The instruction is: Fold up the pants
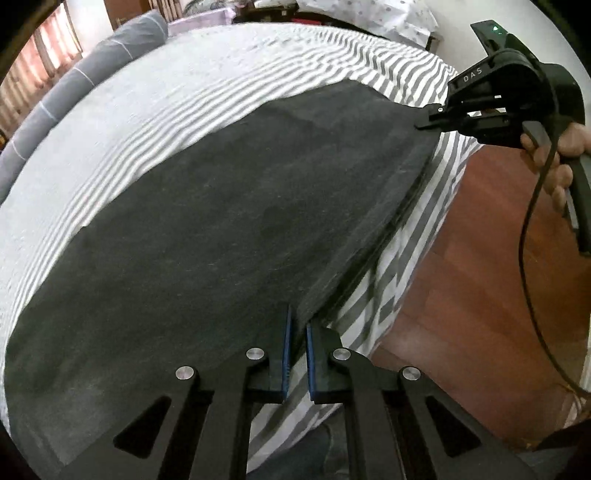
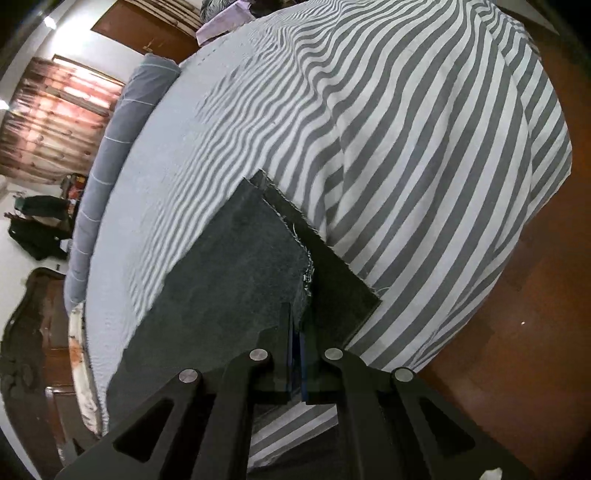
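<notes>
While the dark pants (image 1: 207, 229) lie lengthwise-folded on the striped bed (image 1: 147, 122), left gripper (image 1: 298, 354) and right gripper (image 2: 297, 354) fingers clamp its near edge; crosswise folds seemingly remain.

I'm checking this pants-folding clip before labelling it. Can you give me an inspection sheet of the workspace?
Surface: bed with grey-and-white striped sheet.
Job's things: dark pants lying flat along the bed's near edge; leg hems slightly offset.
Clutter: grey bolster along the far side.
Grippers: left tongs shut on the pants' edge; right tongs shut on the pants near the hems.
Cables: black cable hanging from the right tongs' handle.
Surroundings: wooden floor, curtained window, purple cloth.
</notes>
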